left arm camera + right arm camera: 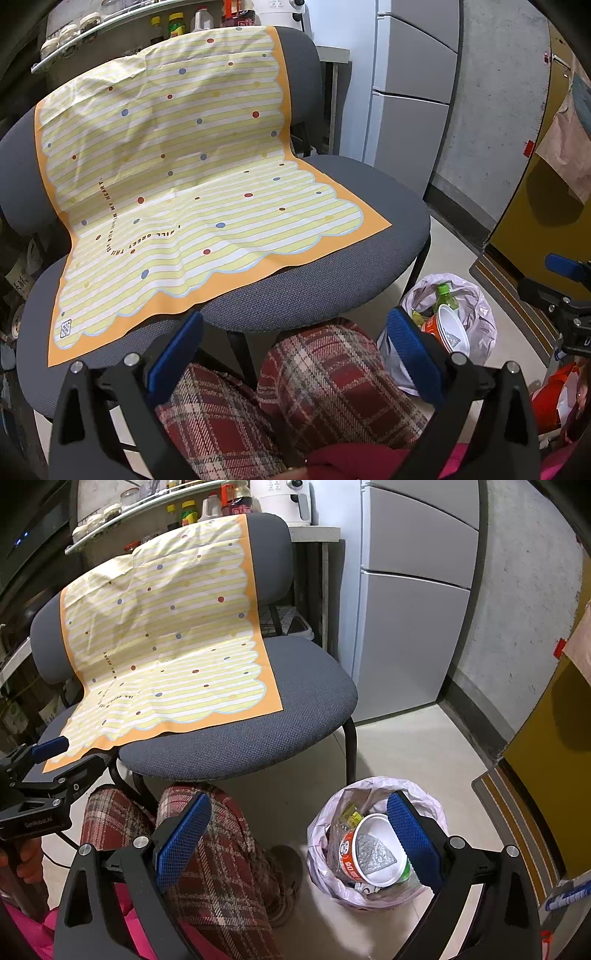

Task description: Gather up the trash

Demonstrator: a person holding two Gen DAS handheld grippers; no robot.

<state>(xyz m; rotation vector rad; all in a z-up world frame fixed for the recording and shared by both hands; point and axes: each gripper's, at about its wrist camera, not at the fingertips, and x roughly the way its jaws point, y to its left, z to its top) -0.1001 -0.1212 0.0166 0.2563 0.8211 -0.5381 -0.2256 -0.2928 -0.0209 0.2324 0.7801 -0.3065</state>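
While both tongs hang spread and hold nothing, we hover before the chair (332, 288).
We see the trash bag (373, 897) on the floor at five o'clock of the chair; our right tongs (299, 843) are over it, our left tongs (295, 349) over plaid knees (314, 384).

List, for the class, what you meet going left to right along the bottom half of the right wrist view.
left gripper → plaid trouser legs → trash bag → noodle cup → striped doormat

A grey chair (258, 734) stands on pale tiled floor (417, 746) beside what looks like a fridge (413, 602).
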